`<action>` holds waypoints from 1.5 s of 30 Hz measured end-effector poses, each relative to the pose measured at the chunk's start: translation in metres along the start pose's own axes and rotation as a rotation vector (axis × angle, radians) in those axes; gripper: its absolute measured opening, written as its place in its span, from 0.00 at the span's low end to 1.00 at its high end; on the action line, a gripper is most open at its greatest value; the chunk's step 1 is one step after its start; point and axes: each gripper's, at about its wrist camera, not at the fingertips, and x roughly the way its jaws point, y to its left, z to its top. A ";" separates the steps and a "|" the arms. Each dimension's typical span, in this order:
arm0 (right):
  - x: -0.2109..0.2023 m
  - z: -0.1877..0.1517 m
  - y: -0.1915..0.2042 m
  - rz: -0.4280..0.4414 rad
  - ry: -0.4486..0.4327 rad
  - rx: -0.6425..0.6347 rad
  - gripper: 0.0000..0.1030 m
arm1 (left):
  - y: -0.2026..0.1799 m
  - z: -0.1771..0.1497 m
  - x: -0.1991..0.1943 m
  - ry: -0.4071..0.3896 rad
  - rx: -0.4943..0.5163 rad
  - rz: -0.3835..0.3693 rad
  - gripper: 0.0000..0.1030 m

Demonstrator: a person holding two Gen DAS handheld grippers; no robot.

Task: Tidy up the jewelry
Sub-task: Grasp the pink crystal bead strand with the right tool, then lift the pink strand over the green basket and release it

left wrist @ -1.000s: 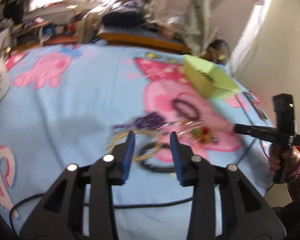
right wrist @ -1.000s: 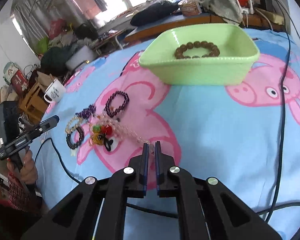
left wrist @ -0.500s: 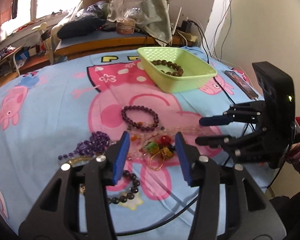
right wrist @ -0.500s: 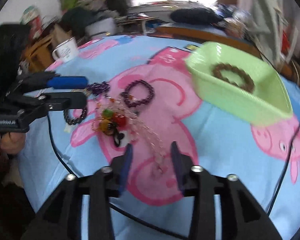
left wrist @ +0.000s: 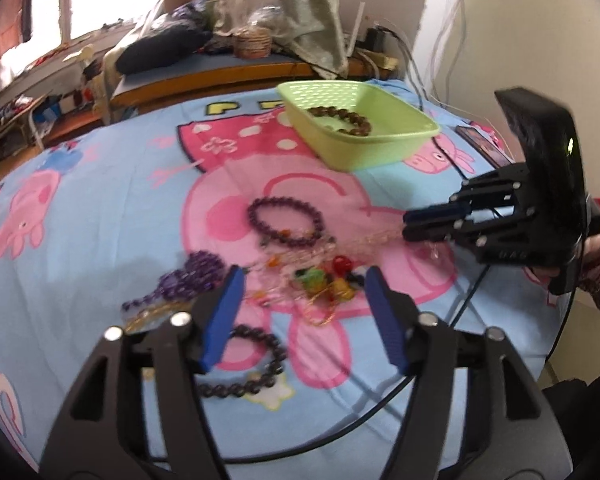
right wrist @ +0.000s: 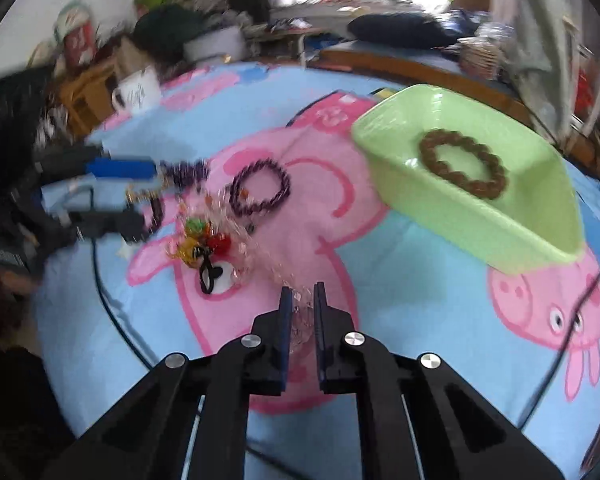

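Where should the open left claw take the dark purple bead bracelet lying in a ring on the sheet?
Probably the near arc of the dark purple bead bracelet, from above. It lies flat as an open ring, so one pad can go inside, one outside. Its near edge borders the tangled charms; the far arc is clearer.

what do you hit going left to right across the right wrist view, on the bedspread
left gripper → purple bead bracelet → right gripper, shut on the clear pink bead strand → green basket, brown bead bracelet inside
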 end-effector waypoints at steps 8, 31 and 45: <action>-0.072 0.025 0.003 0.015 -0.187 0.057 0.00 | -0.044 0.033 0.016 -0.058 0.112 -0.065 0.60; -0.181 0.112 -0.039 -0.095 -0.530 0.084 0.00 | -0.061 0.190 -0.015 -0.250 0.079 -0.141 0.05; -0.044 0.063 -0.118 -0.043 -0.358 0.396 0.00 | -0.028 0.161 0.121 0.111 -0.050 -0.034 0.29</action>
